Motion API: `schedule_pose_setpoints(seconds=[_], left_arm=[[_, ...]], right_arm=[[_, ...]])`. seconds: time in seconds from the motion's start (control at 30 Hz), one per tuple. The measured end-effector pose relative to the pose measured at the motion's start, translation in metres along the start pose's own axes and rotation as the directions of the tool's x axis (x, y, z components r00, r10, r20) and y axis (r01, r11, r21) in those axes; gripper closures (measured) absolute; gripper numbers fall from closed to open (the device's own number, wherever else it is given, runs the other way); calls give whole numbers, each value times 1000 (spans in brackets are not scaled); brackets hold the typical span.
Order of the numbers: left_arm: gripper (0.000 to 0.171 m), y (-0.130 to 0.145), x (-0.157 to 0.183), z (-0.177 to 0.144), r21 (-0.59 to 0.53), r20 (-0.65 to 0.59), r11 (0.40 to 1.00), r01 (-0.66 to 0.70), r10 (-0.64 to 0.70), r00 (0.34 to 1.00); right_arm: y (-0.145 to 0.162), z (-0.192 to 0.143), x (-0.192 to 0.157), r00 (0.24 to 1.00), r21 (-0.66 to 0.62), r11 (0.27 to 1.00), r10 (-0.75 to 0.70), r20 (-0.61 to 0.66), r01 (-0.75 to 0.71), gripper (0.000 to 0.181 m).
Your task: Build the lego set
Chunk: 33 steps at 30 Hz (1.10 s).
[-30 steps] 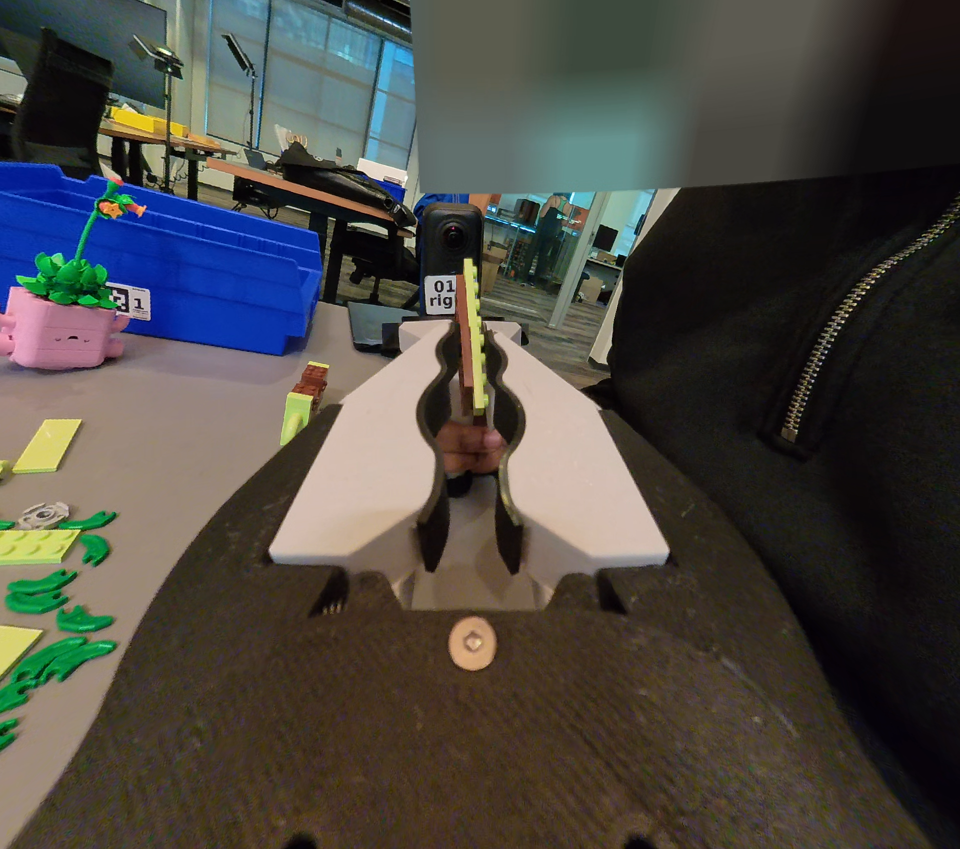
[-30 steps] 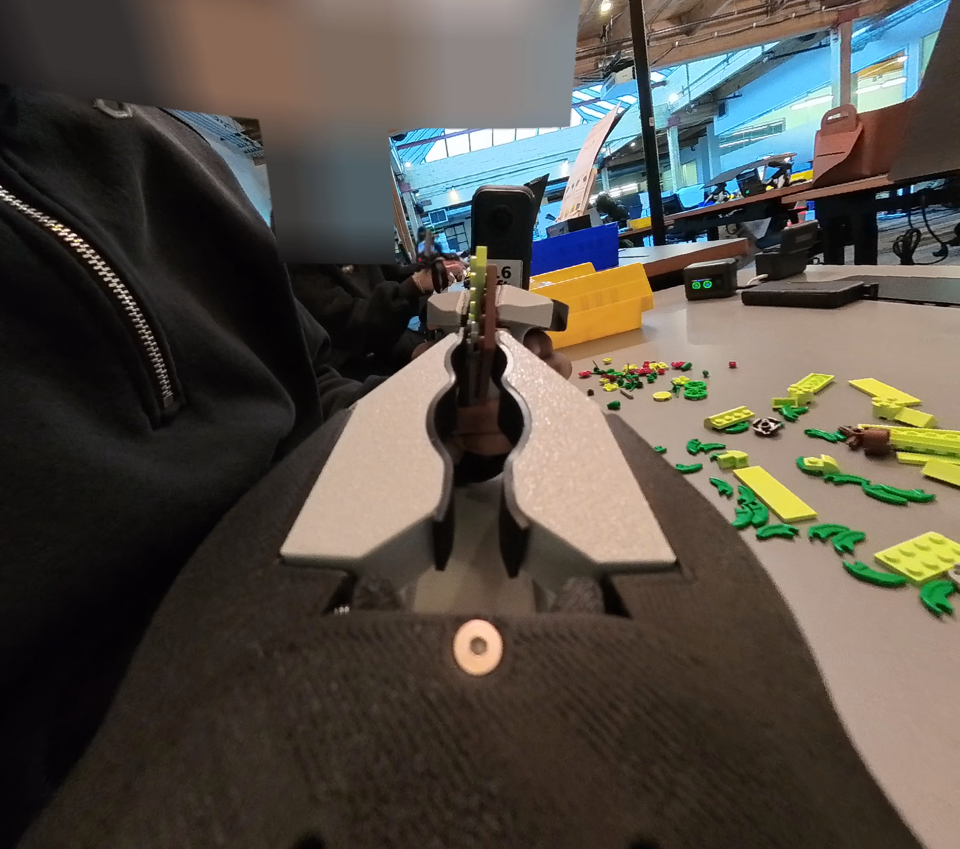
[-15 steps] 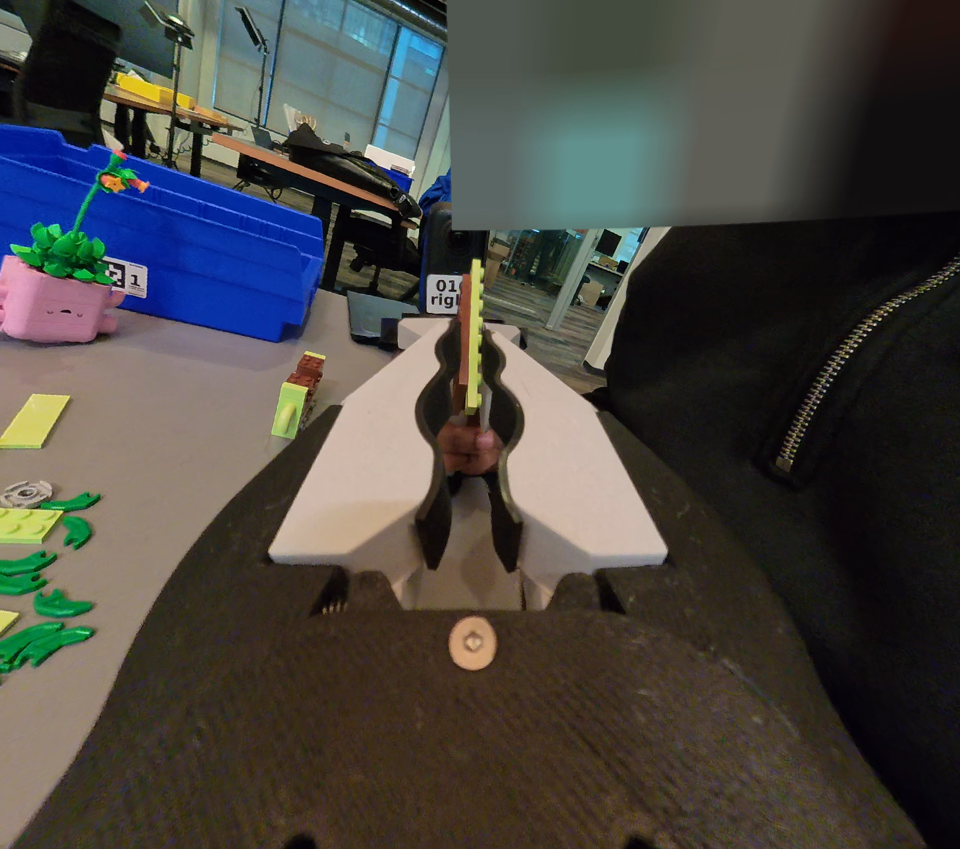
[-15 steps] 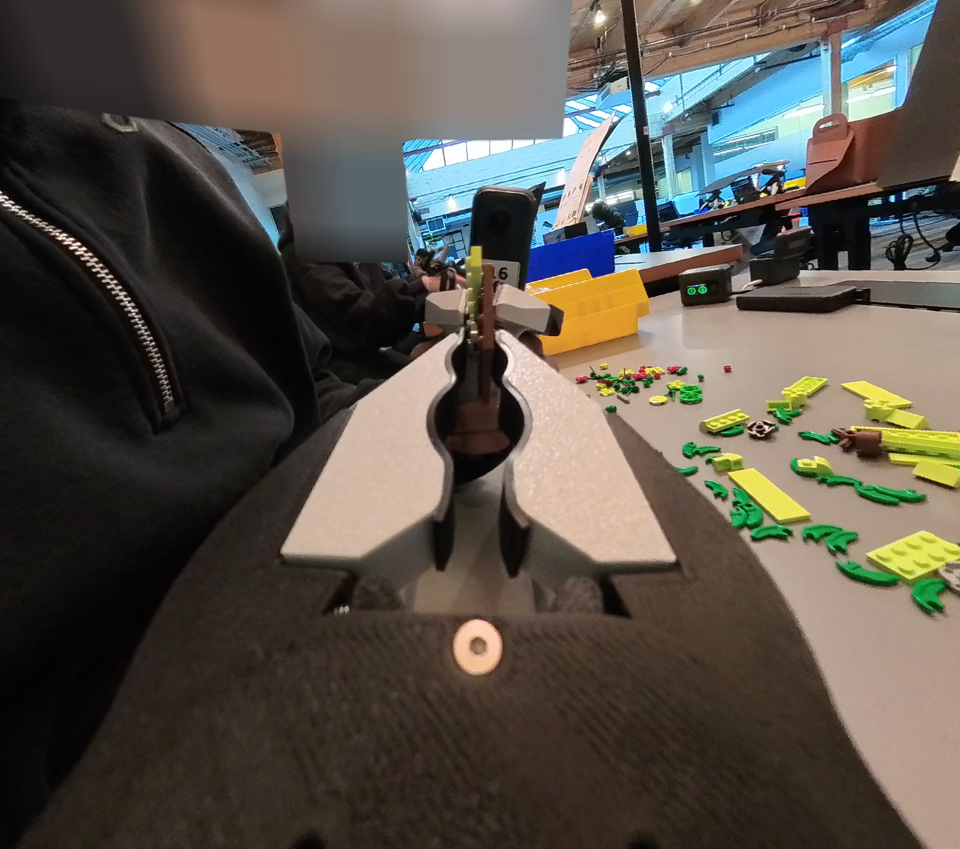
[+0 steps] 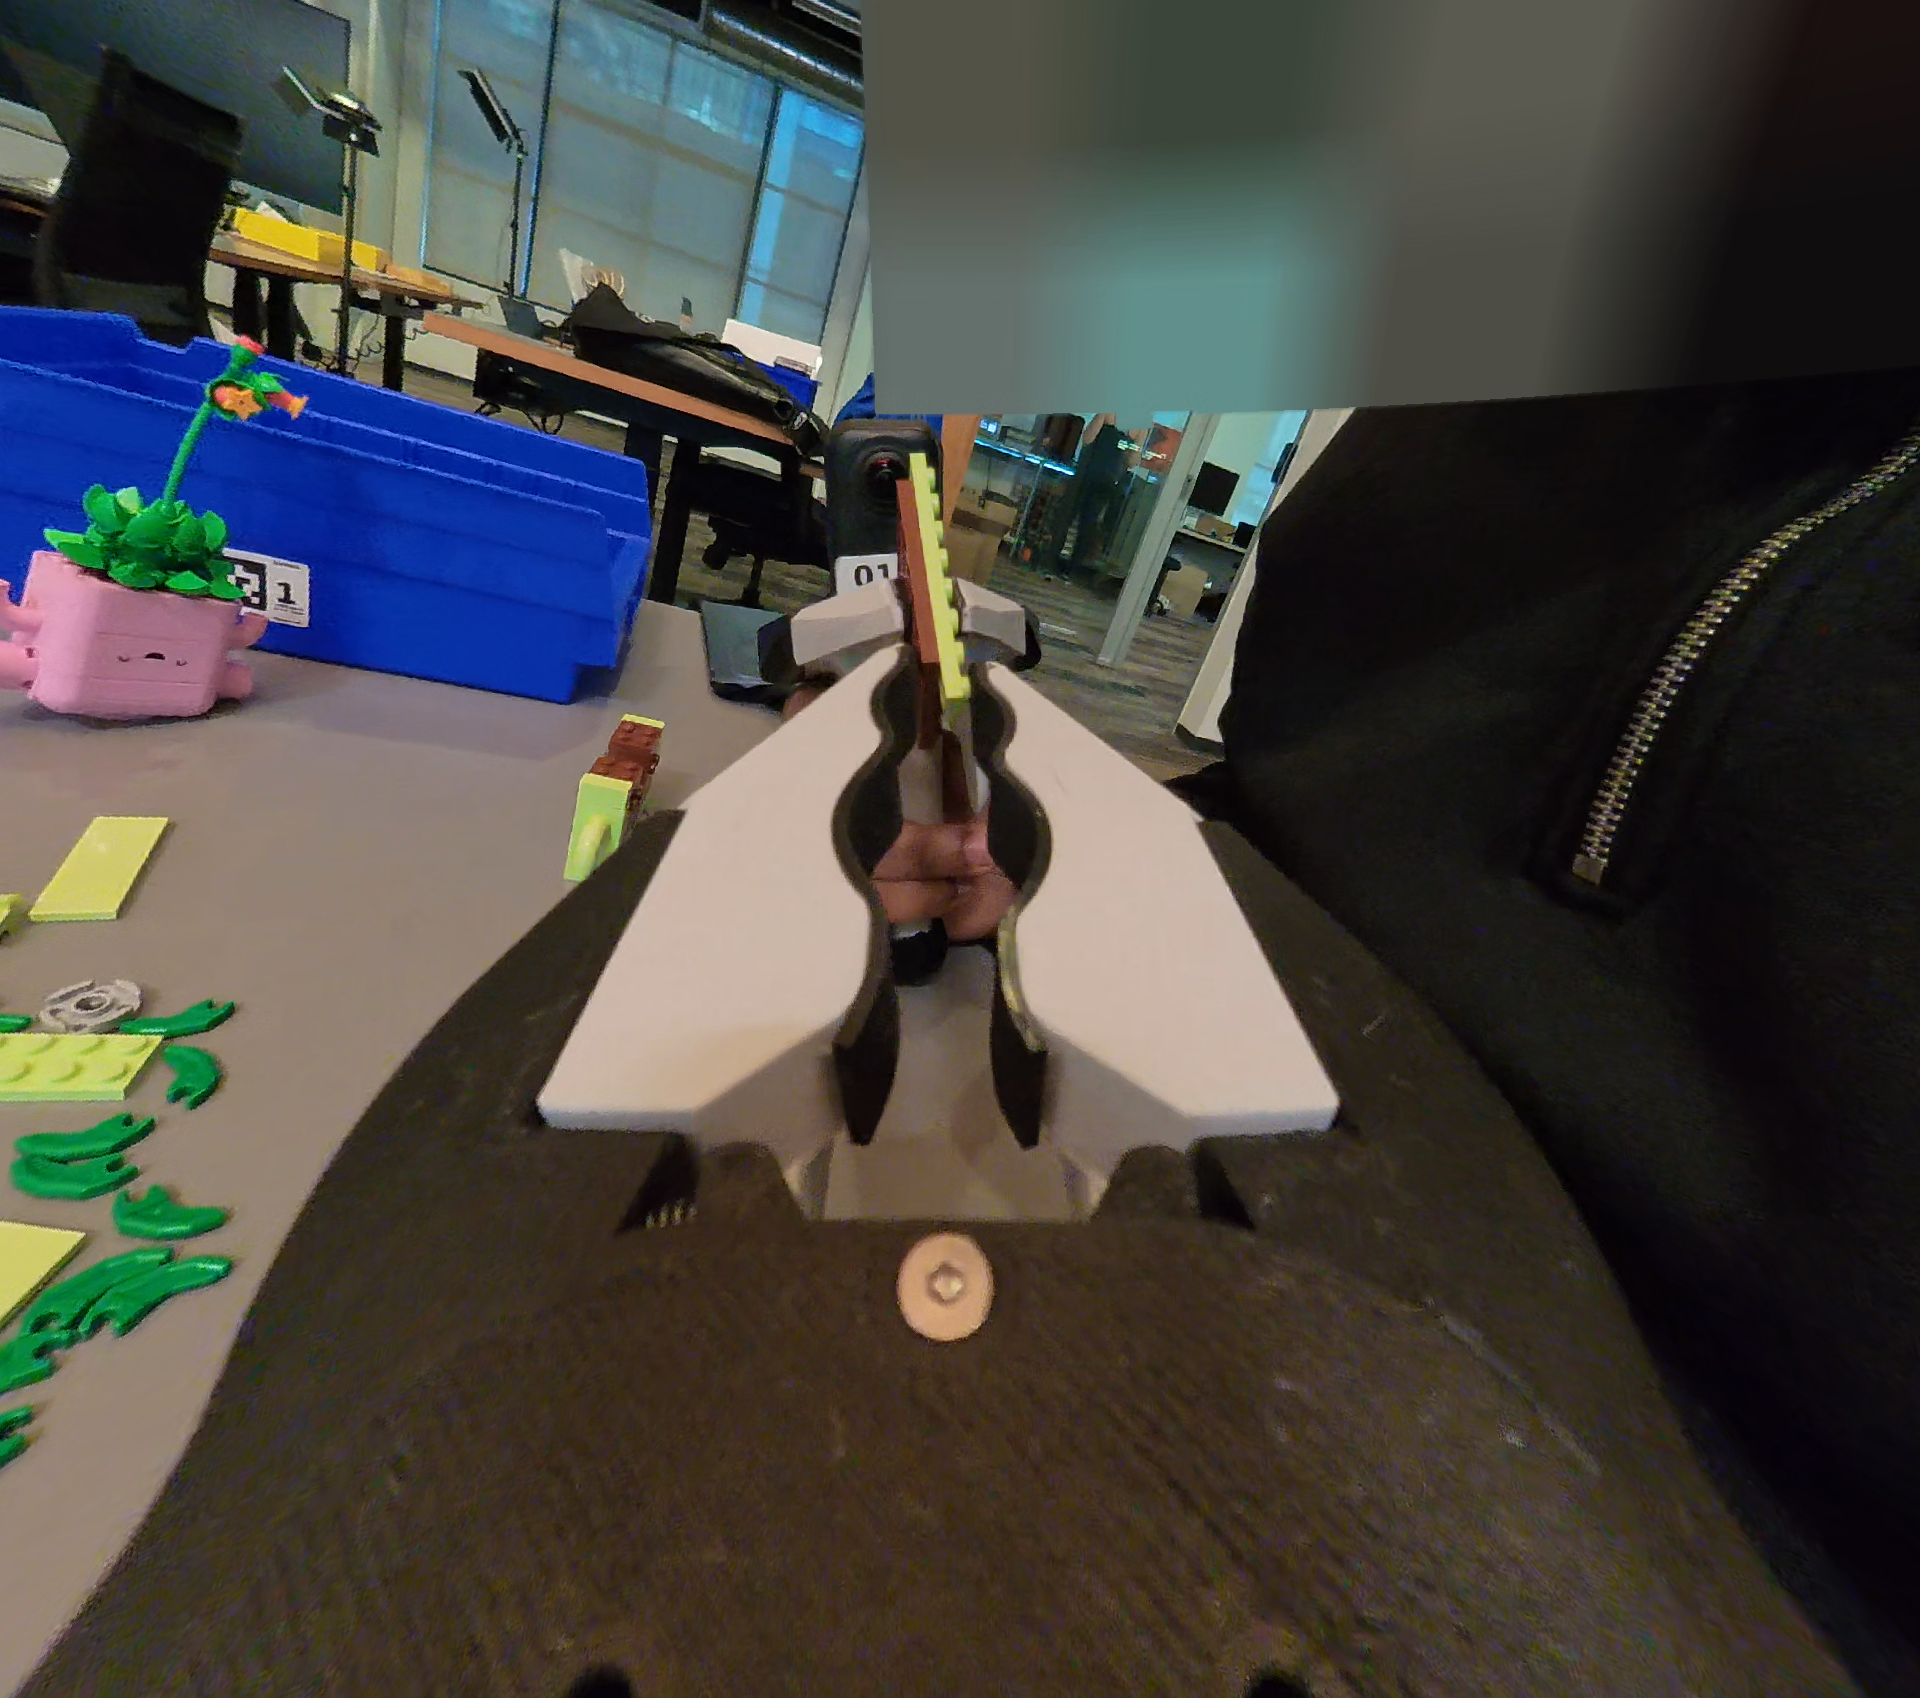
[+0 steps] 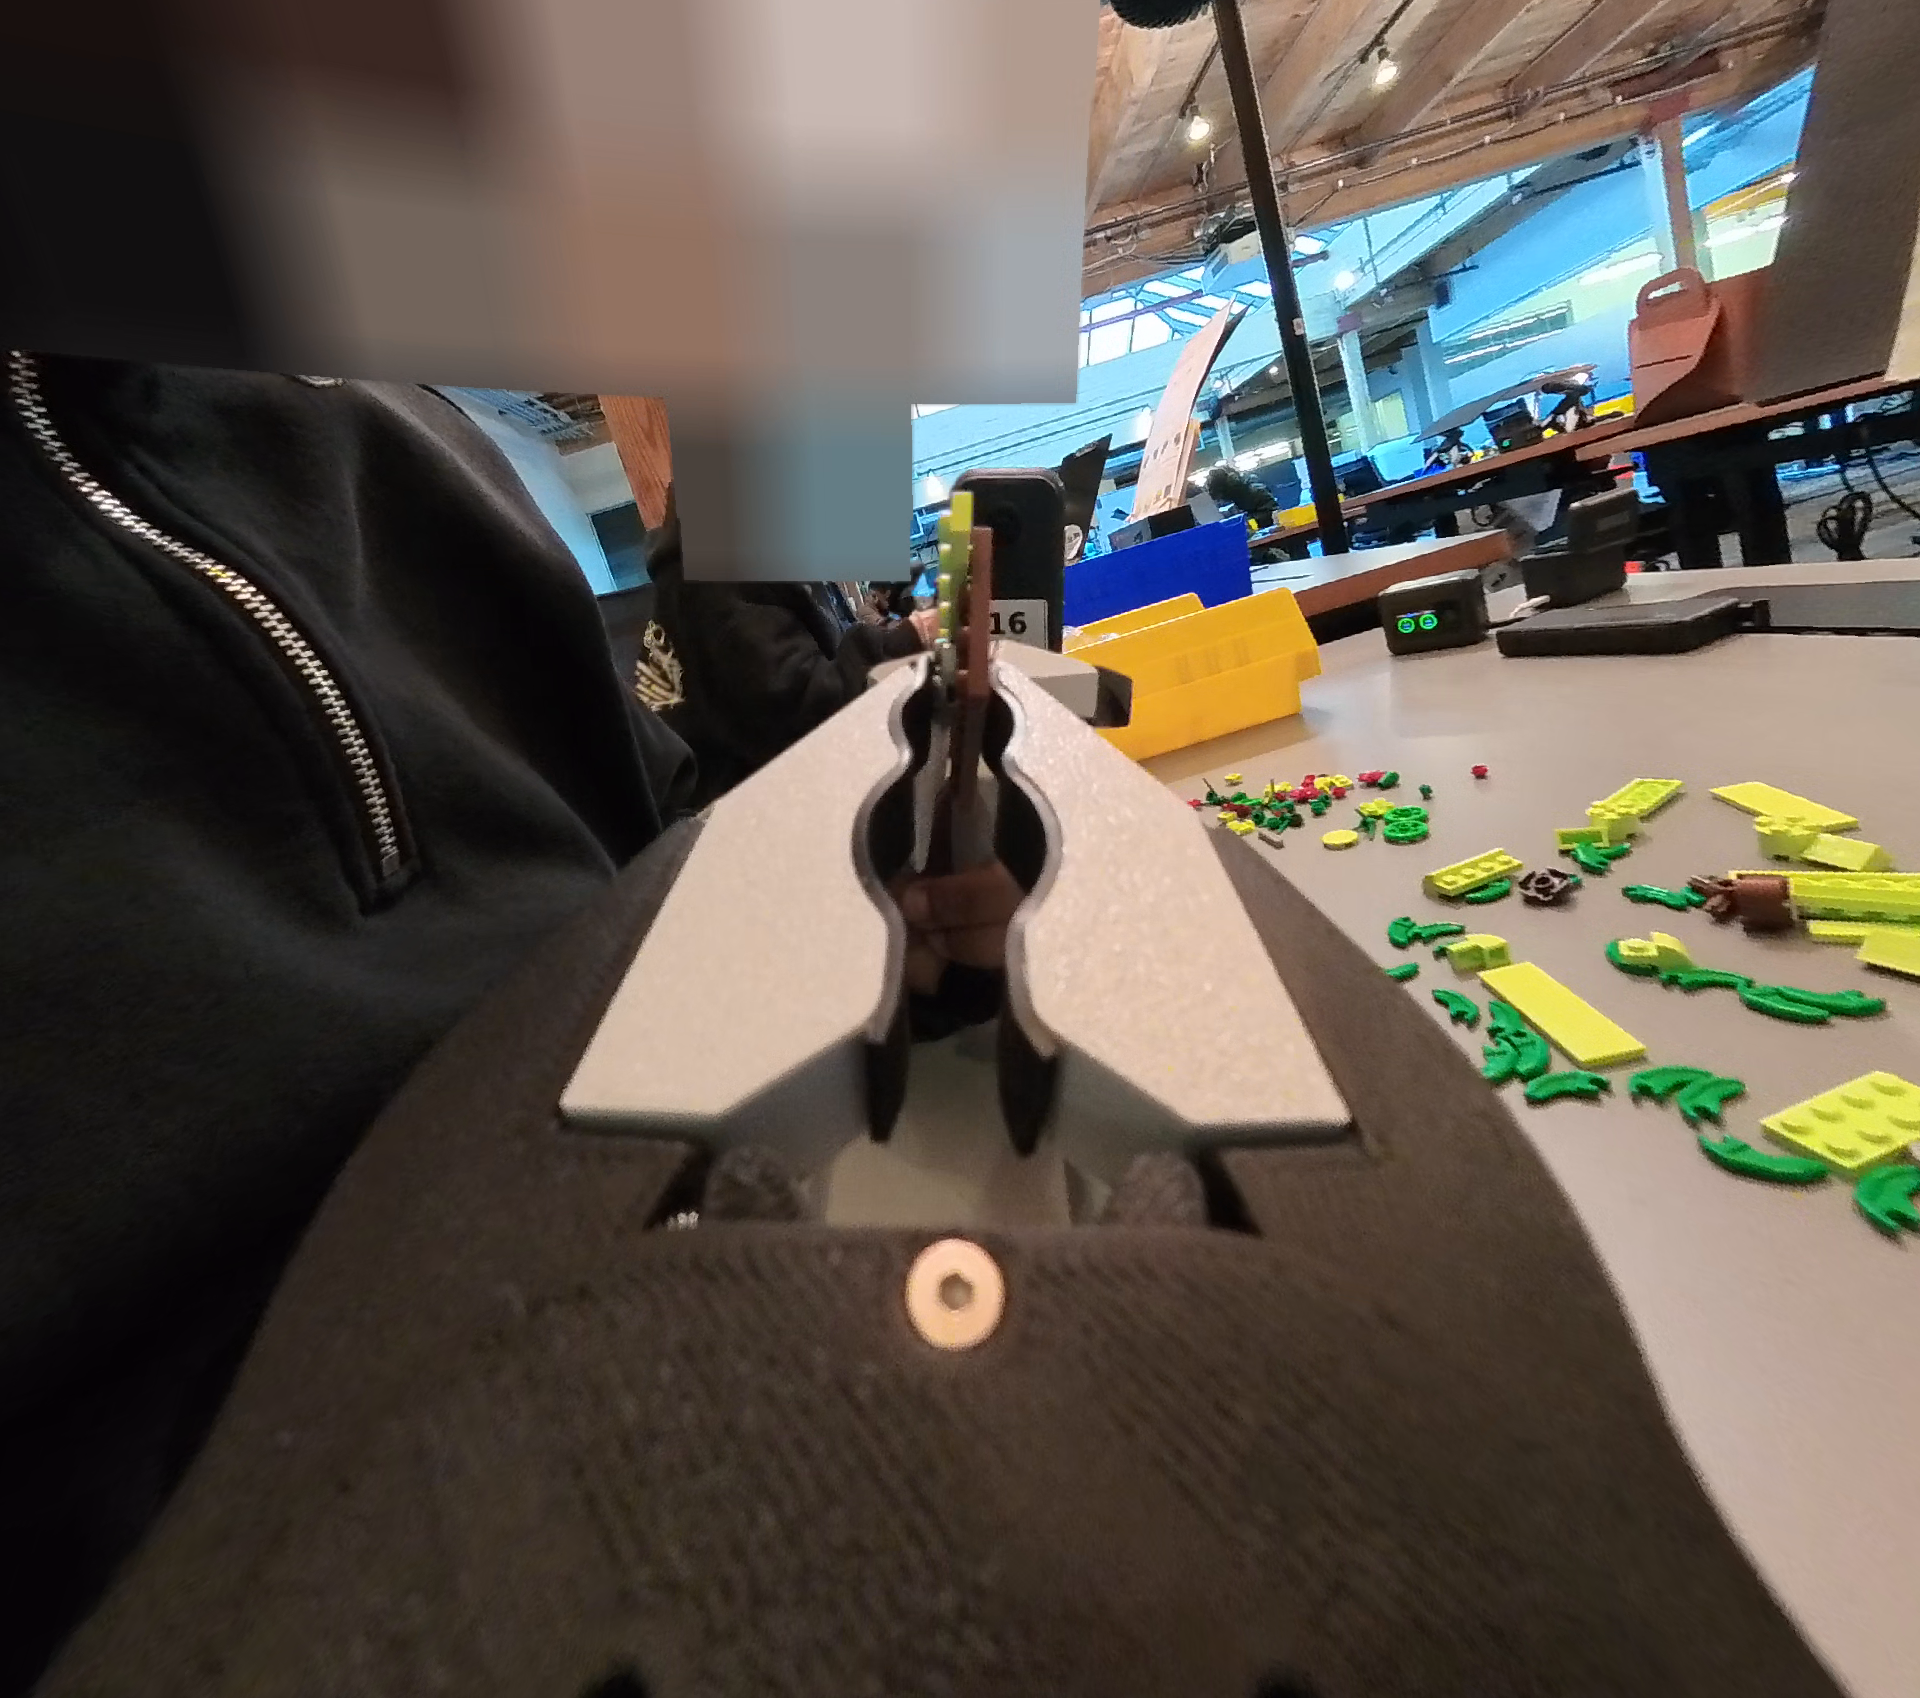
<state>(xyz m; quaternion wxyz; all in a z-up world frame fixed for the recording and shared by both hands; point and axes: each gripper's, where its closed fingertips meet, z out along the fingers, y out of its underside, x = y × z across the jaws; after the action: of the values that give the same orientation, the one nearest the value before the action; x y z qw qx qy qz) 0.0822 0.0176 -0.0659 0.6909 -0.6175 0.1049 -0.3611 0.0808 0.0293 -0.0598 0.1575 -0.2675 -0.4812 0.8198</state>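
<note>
left wrist view: the left gripper [image 5: 940, 713] is clamped edge-on around a pair of thin plates held up off the table, a lime plate [image 5: 937, 583] lying against a brown plate [image 5: 914, 568]. their long axis runs up and away out of the fingertips, leaning a little to the left. the lime plate sits on the right with its studs facing right, and the brown one backs it on the left. straight beyond the tips, the right gripper [image 5: 902, 628] faces back, and its grey fingers close on the same pair from the far side. so both grippers meet nose to nose on one piece, each as near as the other. on the grey table [image 5: 343, 775], well off to the left, stand a pink pot plant model [image 5: 130, 625] and a small lime-and-brown block [image 5: 613, 791], with green leaf pieces [image 5: 78, 1165] nearer.

right wrist view: here the right gripper [image 6: 961, 682] is closed on the same upright pair, seen mirrored: the lime plate [image 6: 954, 568] is on the left, the brown plate [image 6: 979, 609] on the right, both standing clear above the tips. a grey finger of the left gripper [image 6: 1086, 684] shows just behind. loose lime and green pieces [image 6: 1558, 1014] lie far right on the table.

i judge the coming move to be a squeeze across the thin faces, since the two plates lie flat against each other.
</note>
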Motion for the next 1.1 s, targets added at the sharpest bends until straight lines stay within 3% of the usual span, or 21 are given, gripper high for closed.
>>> schedule_pose_setpoints(seconds=[0.47, 0.63, 0.87, 1.1], left_arm=[[167, 2, -6, 0, 4, 20, 1000, 26, -26, 999], [147, -6, -10, -5, 7, 65, 1000, 2, -3, 998], [155, 6, -3, 1, -213, 103, 969, -123, 147, 984], [158, 0, 3, 3, -183, 72, 981, -71, 86, 994]], right_arm=[[2, 0, 5, 999, -13, 1000, -17, -32, 17, 176], [11, 5, 4, 997, -74, 996, -58, -46, 54, 176], [30, 14, -1, 987, -190, 972, -151, -47, 140, 176], [33, 16, -1, 987, -208, 968, -153, -41, 141, 176]])
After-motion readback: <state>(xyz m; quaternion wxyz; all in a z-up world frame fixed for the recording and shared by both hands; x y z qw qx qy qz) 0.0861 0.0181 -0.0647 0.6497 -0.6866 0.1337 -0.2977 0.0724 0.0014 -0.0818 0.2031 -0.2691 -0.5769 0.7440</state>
